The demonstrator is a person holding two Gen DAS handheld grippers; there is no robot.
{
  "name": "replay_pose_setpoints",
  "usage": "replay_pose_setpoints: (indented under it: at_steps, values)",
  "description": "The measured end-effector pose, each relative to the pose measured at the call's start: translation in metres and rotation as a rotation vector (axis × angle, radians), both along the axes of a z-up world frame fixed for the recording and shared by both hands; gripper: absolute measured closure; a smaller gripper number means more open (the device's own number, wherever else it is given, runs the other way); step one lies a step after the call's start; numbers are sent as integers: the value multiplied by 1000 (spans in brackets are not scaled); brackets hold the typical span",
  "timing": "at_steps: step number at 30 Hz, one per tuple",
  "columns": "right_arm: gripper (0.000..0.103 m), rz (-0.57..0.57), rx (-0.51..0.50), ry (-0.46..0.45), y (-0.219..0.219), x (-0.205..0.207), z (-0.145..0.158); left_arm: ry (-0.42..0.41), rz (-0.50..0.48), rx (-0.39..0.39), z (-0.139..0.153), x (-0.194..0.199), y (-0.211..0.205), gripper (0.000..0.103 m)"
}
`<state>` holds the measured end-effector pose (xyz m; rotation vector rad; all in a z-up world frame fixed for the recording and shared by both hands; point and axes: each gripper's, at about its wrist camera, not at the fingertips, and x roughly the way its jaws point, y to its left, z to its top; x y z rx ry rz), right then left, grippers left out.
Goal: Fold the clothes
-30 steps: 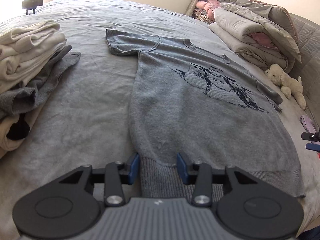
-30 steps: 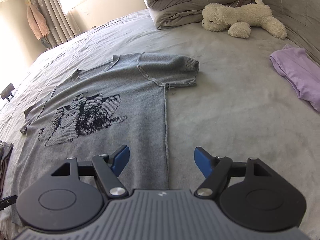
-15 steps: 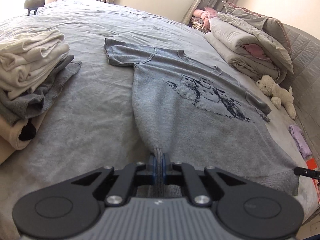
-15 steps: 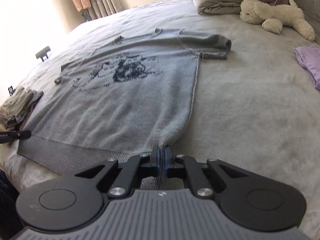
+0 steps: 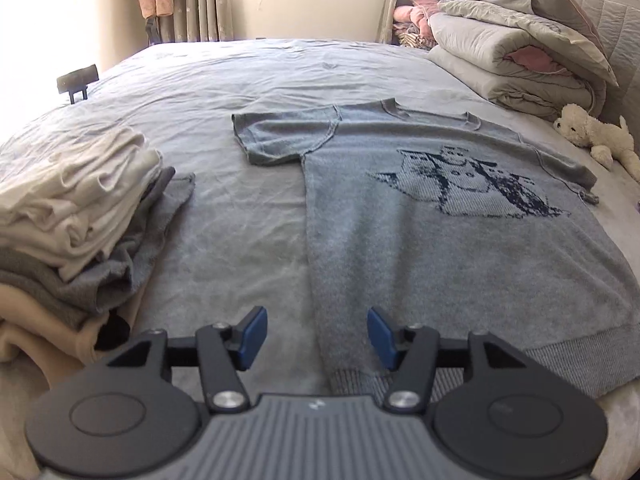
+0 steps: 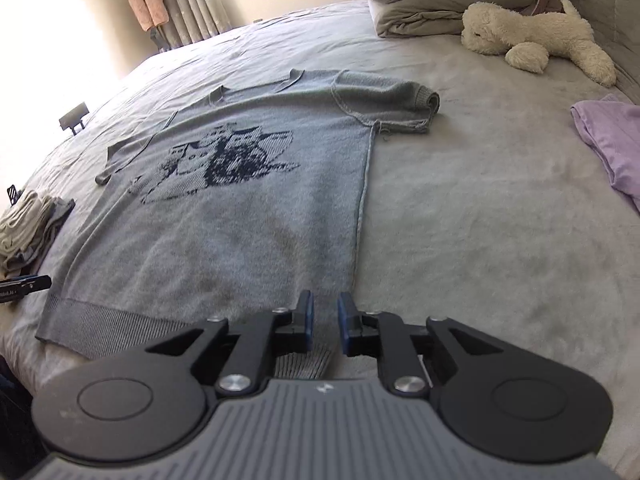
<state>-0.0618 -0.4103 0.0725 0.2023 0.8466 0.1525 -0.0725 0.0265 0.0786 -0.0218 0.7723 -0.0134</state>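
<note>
A grey knit short-sleeved sweater (image 5: 440, 248) with a dark blue picture on the chest lies flat, face up, on the grey bed (image 5: 240, 208). Its ribbed hem points toward me. My left gripper (image 5: 317, 336) stands wide open just above the hem's left corner, holding nothing. In the right wrist view the same sweater (image 6: 224, 232) spreads away from me. My right gripper (image 6: 325, 320) hovers over the hem's right corner, its pads a small gap apart with no cloth pinched between them. The tip of the left gripper (image 6: 24, 290) shows at the left edge.
A stack of folded white, grey and beige clothes (image 5: 72, 208) sits left of the sweater. Folded duvets (image 5: 520, 60) and a cream plush toy (image 6: 536, 40) lie at the back right. A purple garment (image 6: 612, 144) lies at the right. Bare bedspread (image 6: 480, 240) stretches between.
Half a second ago both grippers were shut on the hem corners. Both have let go and opened, the left wide, the right slightly. The sweater lies flat.
</note>
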Motion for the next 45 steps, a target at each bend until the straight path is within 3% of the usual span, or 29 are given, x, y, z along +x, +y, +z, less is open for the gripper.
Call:
replay_pose_setpoints:
  at_steps: [8, 9, 10, 13, 16, 19, 21, 23, 25, 27, 29, 31, 34, 37, 45]
  values:
    - [65, -182, 20, -9, -27, 65, 2, -70, 3, -18, 29, 75, -14, 29]
    - [65, -215, 26, -7, -32, 76, 1, -78, 6, -21, 28, 84, -14, 22]
    - [65, -243, 29, -4, -36, 85, -1, -93, 13, -19, 24, 94, -14, 18]
    - [64, -302, 10, -6, -41, 110, -9, -103, 35, 15, -3, 110, -16, 18]
    - [61, -342, -6, -10, -46, 136, -17, 23, 22, -4, -32, 124, -14, 18]
    - [59, -347, -3, -42, -54, 162, -19, 39, 0, -59, -38, 132, -9, 18]
    - [51, -351, -39, -77, -62, 182, -19, 31, -14, -53, -40, 139, -9, 18]
    - [50, -368, -62, -96, -72, 201, -21, 25, -13, -46, -43, 147, -8, 18]
    - [50, -408, -6, -99, -84, 218, -27, 15, -18, -34, -45, 152, -8, 18]
    - [50, -462, 112, -84, -96, 233, -40, 3, -35, -6, -47, 153, -9, 18]
    - [53, -414, 131, -77, -87, 239, -49, 2, -45, 0, -47, 153, -9, 17]
    - [59, -319, 50, -93, -64, 241, -44, 6, -44, -6, -47, 154, -7, 17]
    - [59, -109, 61, -146, -36, 235, -28, 9, -45, -11, -47, 155, -6, 17]
    - [59, 162, 59, -119, -7, 226, -18, 7, -47, -10, -47, 154, -6, 17]
    - [58, -94, 39, -215, -56, 225, 1, 12, -43, -16, -46, 154, -5, 17]
